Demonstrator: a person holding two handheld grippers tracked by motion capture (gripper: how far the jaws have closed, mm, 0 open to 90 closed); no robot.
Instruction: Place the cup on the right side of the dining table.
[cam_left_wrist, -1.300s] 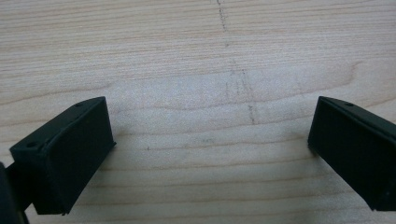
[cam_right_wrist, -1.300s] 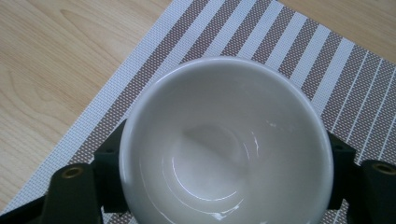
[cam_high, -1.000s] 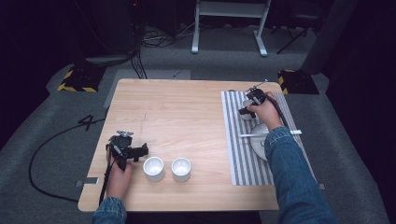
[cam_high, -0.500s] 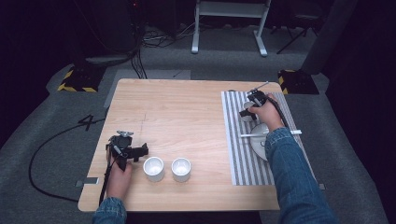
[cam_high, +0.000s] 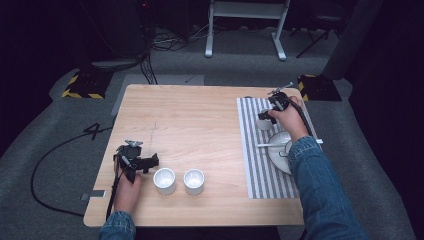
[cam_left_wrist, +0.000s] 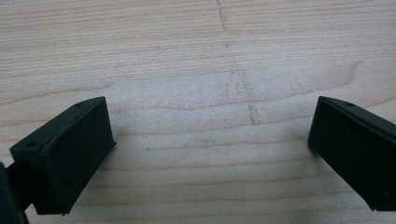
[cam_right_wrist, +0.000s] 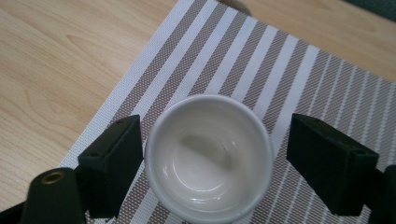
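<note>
On the striped placemat at the table's right stands a small white cup, empty and upright. My right gripper is open around this cup. In the right gripper view its left jaw sits close against the cup's wall, while the right jaw stands clear of it. My left gripper rests near the table's front left, just left of two more white cups. The left gripper is wide open over bare wood.
A white plate with a spoon across it lies on the mat just nearer than the right hand. The wooden table has broad bare room in its middle and back. Grey floor and cables lie around it.
My right gripper has shifted a little nearer along the mat. The left gripper and the two front cups have stayed still.
</note>
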